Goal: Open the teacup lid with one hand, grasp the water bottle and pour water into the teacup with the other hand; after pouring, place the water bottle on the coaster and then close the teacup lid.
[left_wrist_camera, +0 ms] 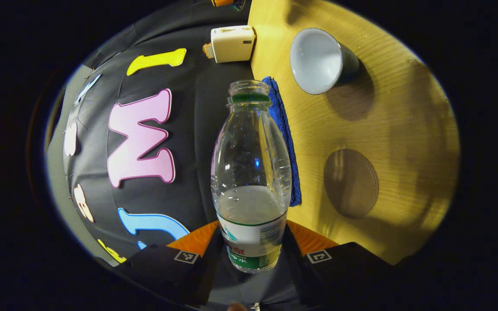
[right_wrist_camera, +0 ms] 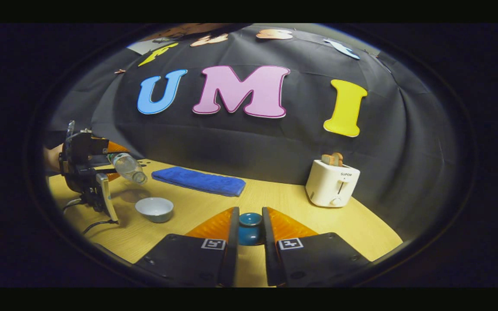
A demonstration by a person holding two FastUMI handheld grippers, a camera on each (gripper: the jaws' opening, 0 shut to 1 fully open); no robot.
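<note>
Booth backdrop and tabletop

A light wooden table (right_wrist_camera: 344,224) with visible grain meets a creased black cloth wall (right_wrist_camera: 249,142) along its far edge (the cloth hangs right down to it); light falls warm, with soft shadows pooling on the wood.

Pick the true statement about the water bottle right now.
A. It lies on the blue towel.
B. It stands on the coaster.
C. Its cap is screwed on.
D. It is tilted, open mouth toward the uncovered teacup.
D: the left gripper holds the water bottle tipped, capless mouth above the open teacup.
</note>
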